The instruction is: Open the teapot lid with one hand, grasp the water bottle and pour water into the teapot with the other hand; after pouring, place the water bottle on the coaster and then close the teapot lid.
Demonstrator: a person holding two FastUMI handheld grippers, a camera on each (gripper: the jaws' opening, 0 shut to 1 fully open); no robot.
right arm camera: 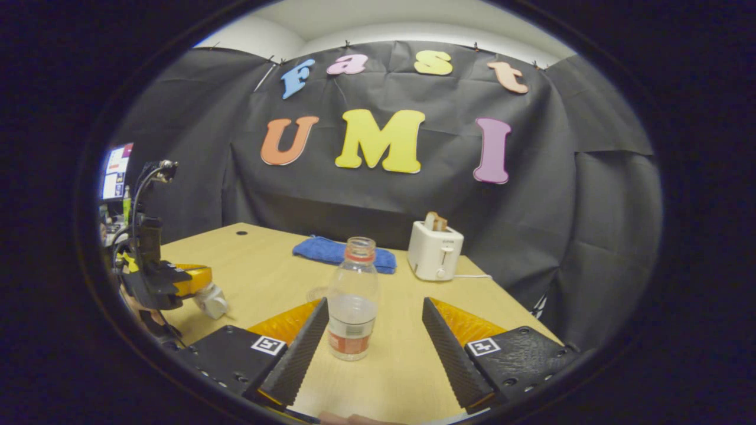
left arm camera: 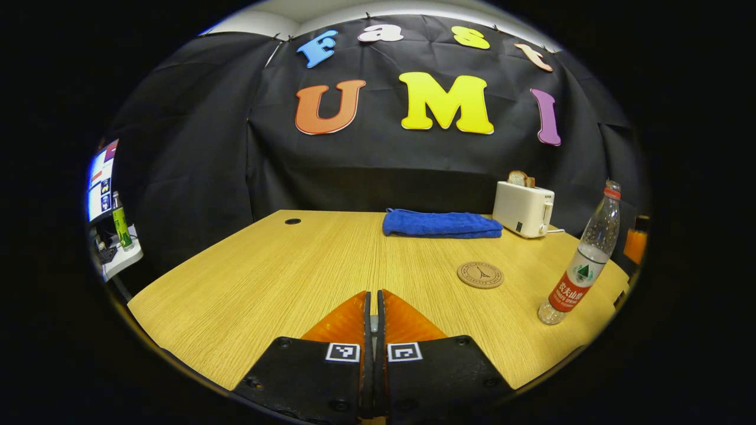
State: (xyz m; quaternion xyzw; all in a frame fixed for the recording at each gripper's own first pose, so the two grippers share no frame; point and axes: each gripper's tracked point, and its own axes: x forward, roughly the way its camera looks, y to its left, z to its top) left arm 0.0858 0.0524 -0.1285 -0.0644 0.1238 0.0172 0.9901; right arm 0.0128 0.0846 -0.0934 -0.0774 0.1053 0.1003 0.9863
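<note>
1. Bottle's support, the table [left arm camera: 266,277]: wide wooden top, carrying everything below.
2. Towel [left arm camera: 440,224] and toaster [left arm camera: 522,208]: at the far edge by the wall, well apart from the work.
3. Right gripper [right arm camera: 375,302]: open wide, one finger on either side of the bottle. Near finger just beside the bottle's left flank, possibly grazing it; clear gap on the other side. Not yet clamped.
4. Left gripper [left arm camera: 375,293]: closed, fingers pressed together with a bare slit between, pointing across open table. Seen from the right gripper view, sits off to the left, low over the table, with a small pale thing at its tip; cannot tell what that is.
5. Bottle [right arm camera: 353,298]: on the table near the right edge, long axis vertical, about a third full. Lies straight ahead of the right gripper and already inside its span; far off to the right of the left gripper [left arm camera: 582,265]. Plainly the right hand's job.
6. Coaster [left arm camera: 479,275]: flat on the table, near the bottle, toward the middle and slightly farther back.
7. Judgement: needs only a squeeze at mid-body, below the shoulder, then a straight lift. Risks tipping the bottle if the near finger pushes first.
</note>
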